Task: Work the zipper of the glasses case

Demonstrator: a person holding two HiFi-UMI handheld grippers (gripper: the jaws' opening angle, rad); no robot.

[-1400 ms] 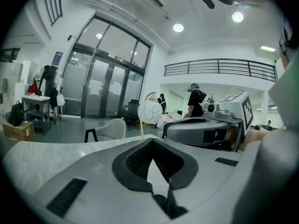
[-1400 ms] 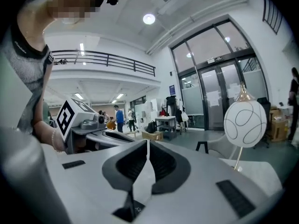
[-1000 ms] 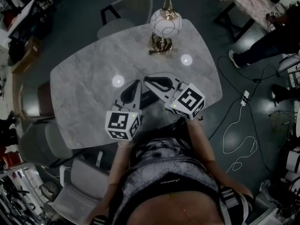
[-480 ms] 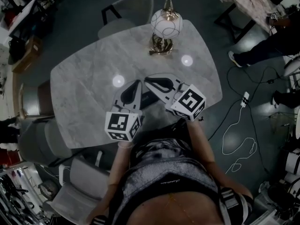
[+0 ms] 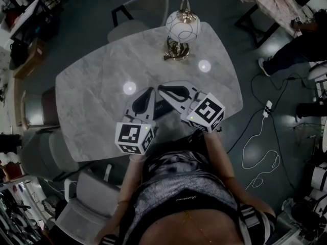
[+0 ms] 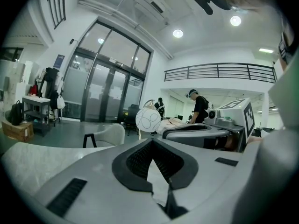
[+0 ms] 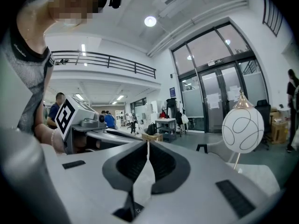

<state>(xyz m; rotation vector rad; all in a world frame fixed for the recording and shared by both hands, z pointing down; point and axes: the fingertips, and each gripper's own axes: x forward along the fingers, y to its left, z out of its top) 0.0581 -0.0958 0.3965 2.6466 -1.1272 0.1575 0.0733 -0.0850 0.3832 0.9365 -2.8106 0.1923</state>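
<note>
The left gripper (image 5: 151,90) and the right gripper (image 5: 160,87) are being held low over the near half of the marble table (image 5: 97,86), middle of the head view, tips angling toward each other. The left fingers (image 6: 135,160) are being pressed closed, tips meeting. The right fingers (image 7: 161,164) are likewise being pressed closed. The dark glasses case (image 5: 162,108) is lying on the table between and partly under both grippers. A lamp (image 5: 181,27) is standing at the table's far edge, top middle.
</note>
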